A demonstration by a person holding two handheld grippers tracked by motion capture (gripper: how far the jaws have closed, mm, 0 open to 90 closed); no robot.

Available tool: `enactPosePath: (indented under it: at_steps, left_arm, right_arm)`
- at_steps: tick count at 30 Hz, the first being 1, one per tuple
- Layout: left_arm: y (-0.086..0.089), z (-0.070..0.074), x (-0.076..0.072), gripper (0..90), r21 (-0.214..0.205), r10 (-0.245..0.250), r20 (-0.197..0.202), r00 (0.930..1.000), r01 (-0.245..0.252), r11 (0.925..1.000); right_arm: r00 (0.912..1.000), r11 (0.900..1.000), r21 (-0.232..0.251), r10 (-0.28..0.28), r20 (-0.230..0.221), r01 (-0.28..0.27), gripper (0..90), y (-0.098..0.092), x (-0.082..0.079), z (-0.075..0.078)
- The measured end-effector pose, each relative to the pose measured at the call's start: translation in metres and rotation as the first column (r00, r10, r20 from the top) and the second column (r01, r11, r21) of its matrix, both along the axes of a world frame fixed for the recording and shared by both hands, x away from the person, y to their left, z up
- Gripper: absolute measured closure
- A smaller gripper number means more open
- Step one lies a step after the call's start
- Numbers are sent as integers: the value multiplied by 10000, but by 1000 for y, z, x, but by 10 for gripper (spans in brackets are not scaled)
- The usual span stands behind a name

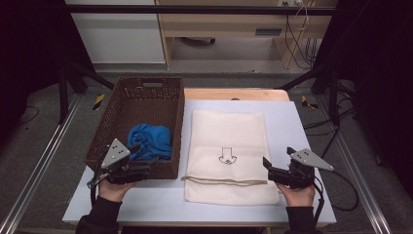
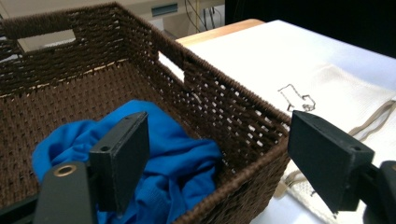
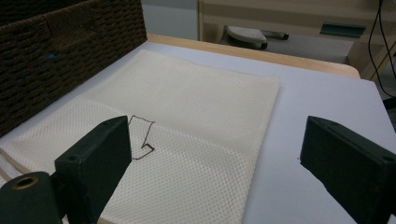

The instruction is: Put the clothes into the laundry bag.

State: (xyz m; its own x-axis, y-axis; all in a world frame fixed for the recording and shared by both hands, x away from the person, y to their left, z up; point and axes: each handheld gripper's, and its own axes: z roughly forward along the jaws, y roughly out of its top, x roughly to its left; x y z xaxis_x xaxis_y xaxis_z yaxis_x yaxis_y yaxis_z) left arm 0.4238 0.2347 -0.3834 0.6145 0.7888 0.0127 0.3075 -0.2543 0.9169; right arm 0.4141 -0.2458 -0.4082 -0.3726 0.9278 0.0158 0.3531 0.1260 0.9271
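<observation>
I see 1 blue cloth (image 1: 150,141) crumpled in a loose heap inside the brown wicker basket (image 1: 109,120), bunched against its near wall, toward the near right corner. Just beside the basket, 1 cream mesh drawstring bag (image 1: 229,136) lies flat on the white table top, a small dark arrow-like mark at its middle, its cord end toward the near edge.
</observation>
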Motion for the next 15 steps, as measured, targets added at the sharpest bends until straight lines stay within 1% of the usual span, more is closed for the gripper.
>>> enactPosePath:
  at_steps: [4, 6, 9, 10, 11, 12, 13, 14, 15]
  left_arm:
    - [-3, 1, -2, 206, -128, 11, 55, 10000, -10, 9999]
    - [-6, 1, -4, 221, -190, -97, 106, 9999, 99, 9998]
    - [-11, 1, -6, 247, -206, -200, 164, 9997, 203, 9996]
    - [-16, 1, -8, 256, -148, -328, 216, 9992, 331, 9993]
    - [-16, 1, -8, 259, -148, -328, 216, 9992, 331, 9993]
    - [-21, 1, -11, 276, -101, -486, 246, 9985, 489, 9988]
    - [-21, 1, -11, 294, -101, -486, 246, 9985, 489, 9988]
    - [-28, 0, -13, 308, 40, -680, 249, 9974, 680, 9977]
    - [-31, -1, -14, 320, 93, -775, 222, 9967, 773, 9970]
  right_arm:
    - [10000, 10000, 41, 14, -18, -13, 93, 1, 0, 2]
    - [10000, 9999, 95, 47, 18, -48, 98, 2, -2, 4]
    - [10000, 10000, 35, 64, 14, -64, 100, 5, -3, 6]
    - [9999, 9999, -29, 123, 25, -123, 102, 7, -3, 7]
    - [9999, 9999, -29, 123, 25, -123, 102, 7, -3, 7]
    - [9998, 9998, -13, 208, 51, -208, 104, 11, -3, 9]
    - [9996, 9996, -36, 271, 49, -271, 106, 12, -4, 10]
    - [9994, 9994, -22, 342, 48, -342, 109, 14, -4, 10]
    - [9992, 9992, -27, 400, 39, -400, 111, 15, -4, 10]
